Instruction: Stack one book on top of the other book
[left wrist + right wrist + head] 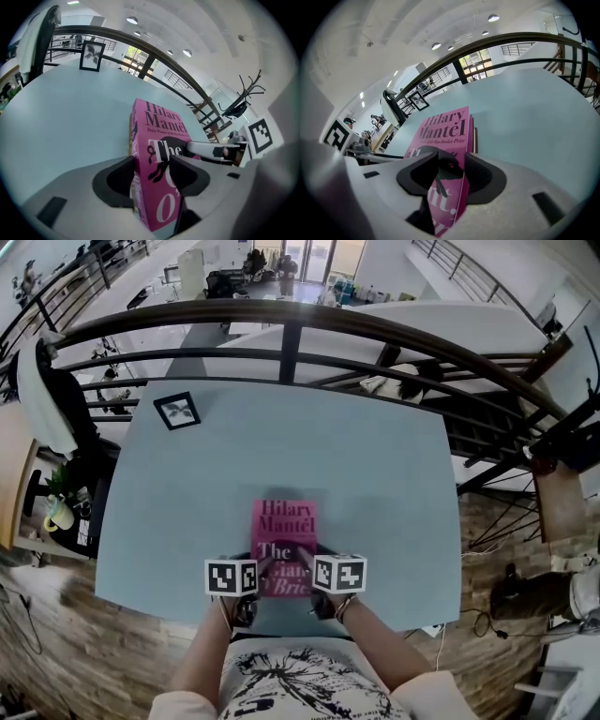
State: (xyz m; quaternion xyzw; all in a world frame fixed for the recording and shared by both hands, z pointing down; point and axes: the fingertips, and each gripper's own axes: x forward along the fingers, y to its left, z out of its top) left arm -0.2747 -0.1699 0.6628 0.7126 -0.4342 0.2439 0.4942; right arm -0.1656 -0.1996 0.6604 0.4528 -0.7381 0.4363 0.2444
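Left gripper [152, 164]: jaws part-open and closed on the near left edge of a pink paperback book [284, 521], one pad on the cover, the other under it. Right gripper [451, 161]: jaws likewise set moderately wide and clamped on the near right edge of the same book. Both grips sit at the near end only, so the far end is unsupported. Beneath the pink paperback book a dark edge of a second book [475, 138] shows along its right side, on the pale blue-grey worktop [375, 465]. Whether the upper book already rests on it or hangs just above cannot be told. Risks, as judged: an uneven release would let one corner drop first and skew the stack; withdrawing the lower pads could drag the upper book toward the person, or shift the lower one; the overhang seen at the right suggests the edges are not square. The pink paperback book lies face up near the worktop's front edge, title in dark and white lettering, cover flat and undamaged. A small black framed picture [177, 411] stands well apart at the far left.
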